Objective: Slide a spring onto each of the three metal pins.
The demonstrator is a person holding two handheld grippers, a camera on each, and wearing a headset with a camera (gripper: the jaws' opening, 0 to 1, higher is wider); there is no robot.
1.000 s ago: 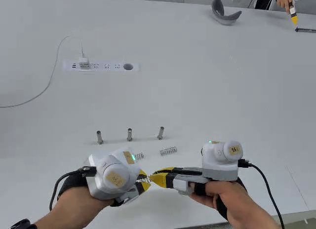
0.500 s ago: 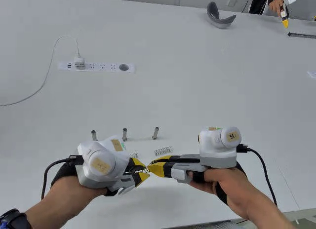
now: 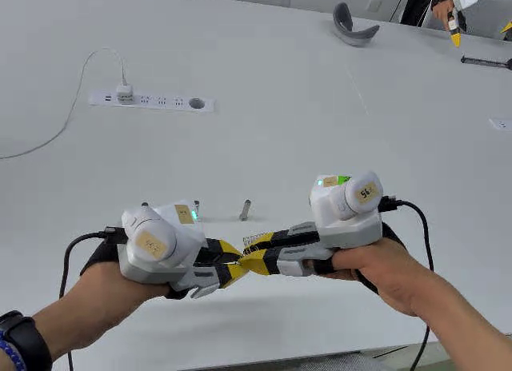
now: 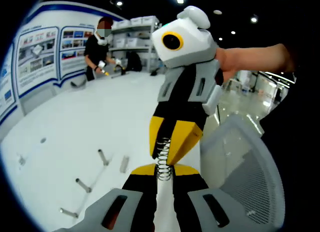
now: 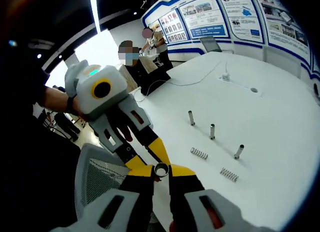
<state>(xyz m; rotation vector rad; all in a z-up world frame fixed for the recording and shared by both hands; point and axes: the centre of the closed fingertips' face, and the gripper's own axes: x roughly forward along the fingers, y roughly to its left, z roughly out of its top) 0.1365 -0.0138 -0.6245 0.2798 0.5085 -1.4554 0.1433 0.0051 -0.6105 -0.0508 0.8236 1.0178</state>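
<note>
Both grippers meet tip to tip above the table's near edge. My left gripper (image 3: 230, 269) is shut on one end of a small metal spring (image 4: 162, 159). My right gripper (image 3: 250, 261) comes from the right and is shut on the spring's other end (image 5: 161, 169), which I see end-on as a ring. Three upright metal pins (image 5: 191, 117) (image 5: 212, 131) (image 5: 238, 152) stand bare in a row on the white table behind the grippers. The left gripper's body partly hides the left pin in the head view. Two more springs (image 5: 199, 152) (image 5: 229, 174) lie flat near the pins.
A white power strip (image 3: 152, 101) with a plugged cable lies at the back left. A grey curved object (image 3: 352, 23) sits far back. A person's hand with a tool (image 3: 450, 15) works at the far right. A mesh chair back (image 4: 245, 167) sits below the table edge.
Both grippers have risen a little with the spring still between their tips, and the right one has tilted upward. The head camera has shifted, so the pins sit higher in the picture.
</note>
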